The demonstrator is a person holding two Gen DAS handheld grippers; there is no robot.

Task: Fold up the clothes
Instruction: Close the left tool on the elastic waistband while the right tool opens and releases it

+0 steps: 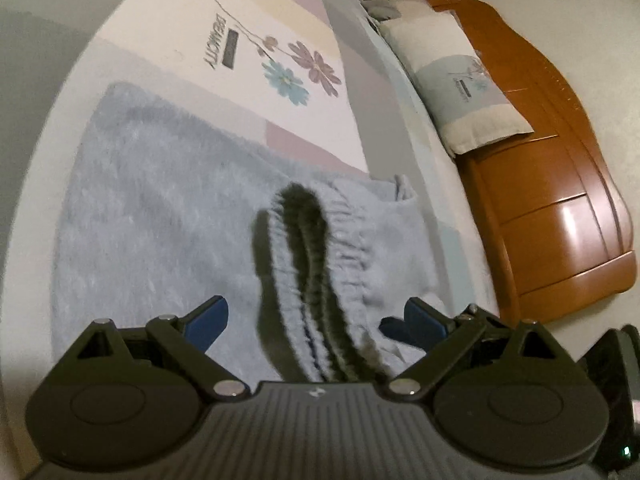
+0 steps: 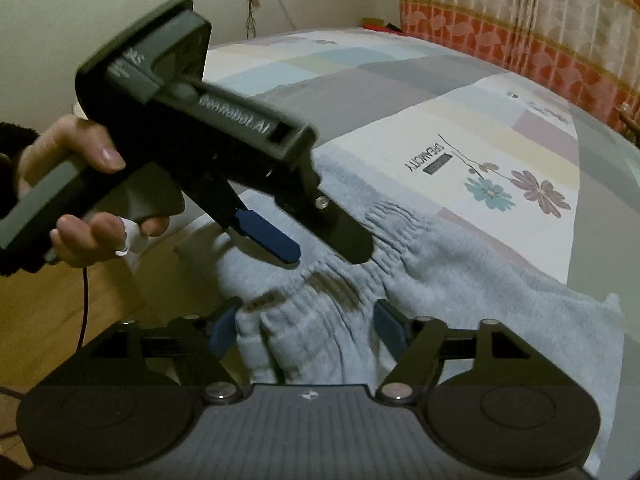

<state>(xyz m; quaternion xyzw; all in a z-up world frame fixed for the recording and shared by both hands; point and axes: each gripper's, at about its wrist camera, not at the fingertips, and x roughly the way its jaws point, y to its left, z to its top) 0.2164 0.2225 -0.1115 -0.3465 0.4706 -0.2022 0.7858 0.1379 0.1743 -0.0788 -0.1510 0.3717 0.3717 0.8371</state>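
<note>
Right gripper [image 2: 306, 330] jaws spread wide, gathered waistband [image 2: 320, 312] of the pale blue fleece pants [image 2: 480, 280] between them but not pinched. Left gripper [image 1: 316, 320] also open, hanging just over the same waistband. Pants lie flat on the patchwork bedsheet [image 2: 400, 92] near the bed edge. Best to bite both ends of the elastic evenly, both layers — then lift. Left hand [image 2: 76, 192] wraps the handle, tool angled down.

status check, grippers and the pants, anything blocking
Left gripper open, hovering over elastic waistband. Right gripper open, straddling waistband, not clamped. Fluffy light blue fleece pants lie flat on patchwork bedsheet. Nothing in the way.
</note>
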